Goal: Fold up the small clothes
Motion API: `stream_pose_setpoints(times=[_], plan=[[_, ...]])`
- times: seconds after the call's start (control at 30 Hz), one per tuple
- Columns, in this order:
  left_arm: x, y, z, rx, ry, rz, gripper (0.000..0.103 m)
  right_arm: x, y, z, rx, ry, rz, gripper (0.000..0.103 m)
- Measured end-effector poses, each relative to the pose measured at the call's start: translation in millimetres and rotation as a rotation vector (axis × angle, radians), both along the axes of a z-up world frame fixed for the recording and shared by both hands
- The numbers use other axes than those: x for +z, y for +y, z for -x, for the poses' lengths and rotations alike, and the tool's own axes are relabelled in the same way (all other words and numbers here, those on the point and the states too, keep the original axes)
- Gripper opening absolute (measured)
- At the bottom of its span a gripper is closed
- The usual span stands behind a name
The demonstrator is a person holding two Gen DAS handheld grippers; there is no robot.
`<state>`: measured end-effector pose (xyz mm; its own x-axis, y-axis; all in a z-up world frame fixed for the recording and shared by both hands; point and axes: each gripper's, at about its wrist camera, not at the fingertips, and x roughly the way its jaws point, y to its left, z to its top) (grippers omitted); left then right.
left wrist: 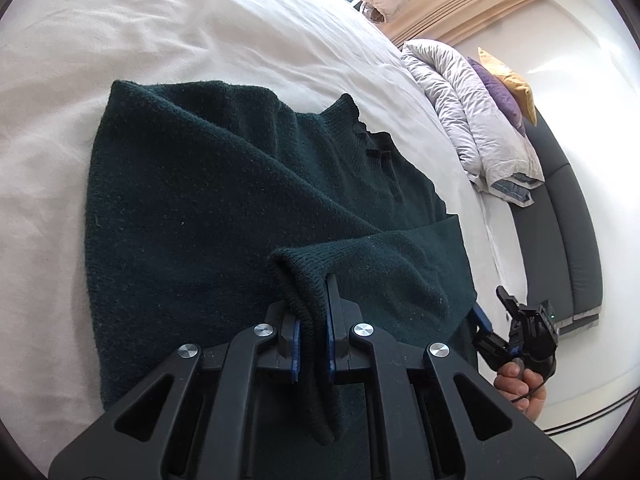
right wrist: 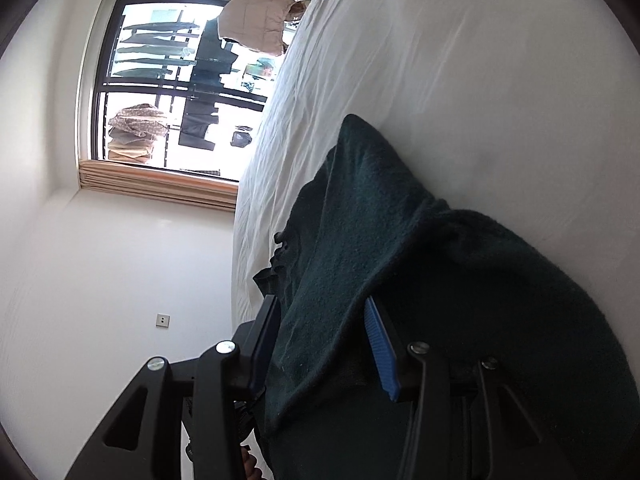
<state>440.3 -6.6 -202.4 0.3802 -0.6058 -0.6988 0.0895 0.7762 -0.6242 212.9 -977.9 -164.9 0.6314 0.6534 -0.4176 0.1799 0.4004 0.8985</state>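
Dark green knitted sweater (left wrist: pixel 224 200) lies spread on the white bed sheet (left wrist: pixel 120 40), its neck toward the pillow end and its body reaching the bed's near edge; the left tool (left wrist: pixel 312 336) is clamped tight on the ribbed cuff of one sleeve (left wrist: pixel 304 276), which is drawn across the body; the right tool (right wrist: pixel 324 344) stands part-way apart with a fold of the same knit between its blue pads (right wrist: pixel 380 344), seemingly not pressed by either pad. The step in hand looks like laying the sleeve over the body; done well, the cuff should be carried straight across, kept low, and set down flat inside the sweater's outline before letting go, while the right side steadies the edge without dragging it off the bed. Hard to make out: which part of the garment the right tool straddles; the hem and the other sleeve are hidden behind the tools; the right wrist view is rolled sideways; only part of the person's right hand (left wrist: pixel 520 388) shows.
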Motion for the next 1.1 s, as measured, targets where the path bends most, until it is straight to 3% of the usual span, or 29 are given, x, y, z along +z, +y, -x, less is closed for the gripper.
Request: stream_pose_setpoints(times=[0.2, 0.43, 0.6, 0.77, 0.83, 0.87, 0.9, 0.97, 1.03, 1.1], plan=[[-9, 6, 10, 0.021, 0.01, 0.038, 0.008, -1, -10, 0, -0.029, 0.026, 0.028, 0.049], [-9, -2, 12, 0.016, -0.012, -0.004, 0.008, 28, -33, -4, -0.114, -0.034, 0.089, 0.049], [-12, -3, 13, 0.033, -0.021, -0.006, 0.008, 37, -12, -37, -0.036, -0.069, 0.128, 0.05], [-12, -3, 14, 0.024, -0.025, -0.016, 0.008, 16, -3, -55, 0.008, -0.017, 0.147, 0.05], [-12, -4, 13, 0.026, -0.021, -0.019, 0.008, 2, -4, -51, 0.008, 0.02, 0.2, 0.049], [-11, -6, 13, 0.028, -0.02, -0.027, 0.009, -5, -7, -48, 0.007, 0.026, 0.227, 0.039], [-10, -7, 12, 0.029, -0.02, -0.036, 0.009, -12, -11, -46, 0.008, 0.025, 0.246, 0.021], [-8, -9, 11, 0.029, -0.021, -0.046, 0.009, -25, -24, -42, -0.012, 0.045, 0.26, 0.0], [-7, -8, 11, 0.03, -0.014, -0.034, 0.009, -37, -39, -39, -0.029, 0.034, 0.195, 0.0], [-6, -6, 13, 0.04, 0.007, -0.022, 0.009, -35, -47, -37, -0.045, 0.024, 0.214, 0.0]])
